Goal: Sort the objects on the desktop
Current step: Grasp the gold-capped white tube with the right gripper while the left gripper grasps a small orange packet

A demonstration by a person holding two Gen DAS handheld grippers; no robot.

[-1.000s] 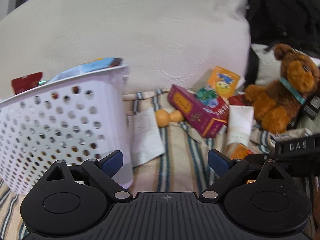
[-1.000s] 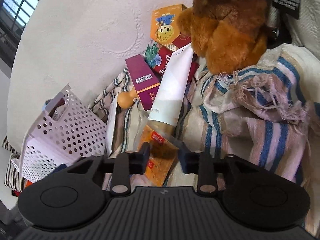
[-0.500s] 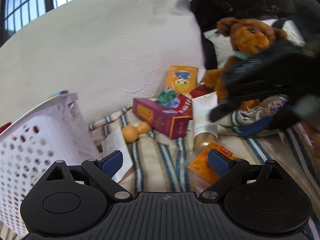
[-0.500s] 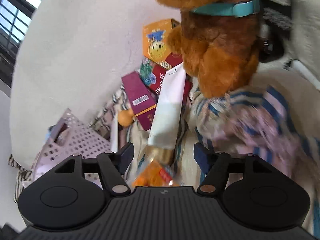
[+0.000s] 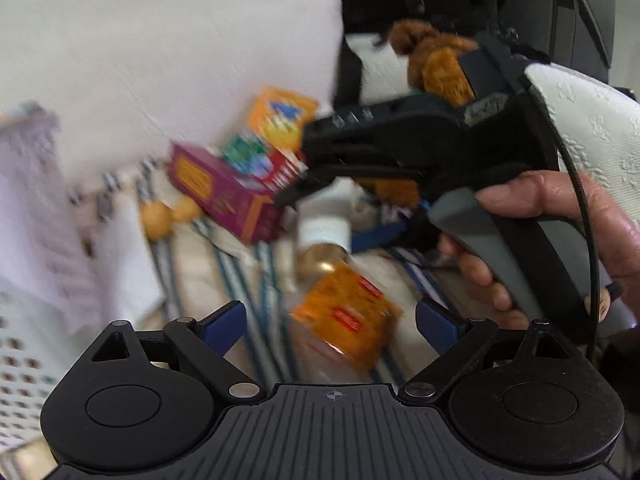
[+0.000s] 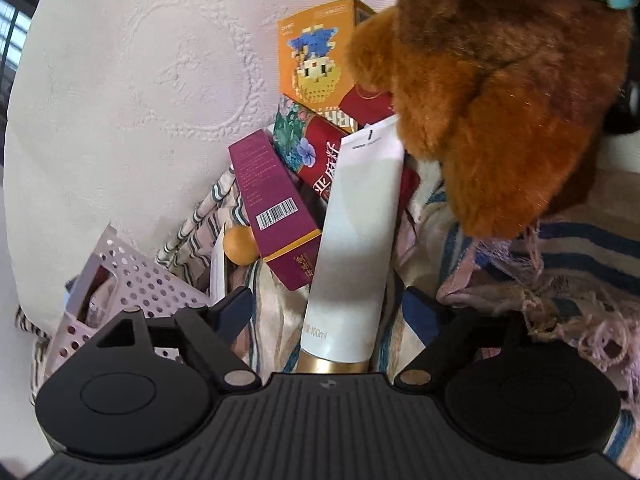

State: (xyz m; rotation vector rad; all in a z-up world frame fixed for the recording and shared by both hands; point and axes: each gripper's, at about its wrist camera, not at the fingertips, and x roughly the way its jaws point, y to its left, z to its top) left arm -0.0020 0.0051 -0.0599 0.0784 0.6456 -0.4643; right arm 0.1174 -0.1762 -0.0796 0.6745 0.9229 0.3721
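My right gripper point(image 6: 328, 312) is opening, and its blue fingers point(image 6: 236, 308) stand either side of a white tube point(image 6: 360, 240) with a gold cap without touching it. Beyond the tube lie a purple box point(image 6: 276, 208), a red packet point(image 6: 324, 152) and an orange box point(image 6: 316, 52). My left gripper point(image 5: 330, 324) is open, and a blurred orange packet point(image 5: 348, 316) lies on the blanket just ahead of its fingers. The left wrist view also shows the tube point(image 5: 324, 232), the purple box point(image 5: 224, 192) and a person's hand point(image 5: 560, 208) holding the right gripper over them.
A perforated white basket point(image 5: 36, 280) holding a few items stands at the left. A brown plush bear point(image 6: 500, 100) looms over the pile at the right. An orange gourd toy point(image 5: 160, 216) lies beside the purple box. A fringed striped blanket point(image 6: 580, 248) covers the surface; a white cushion stands behind.
The right jaws have spread wide from around the orange packet and moved forward onto the white tube. The left view has swung right; the basket slid to the edge and the right hand entered.
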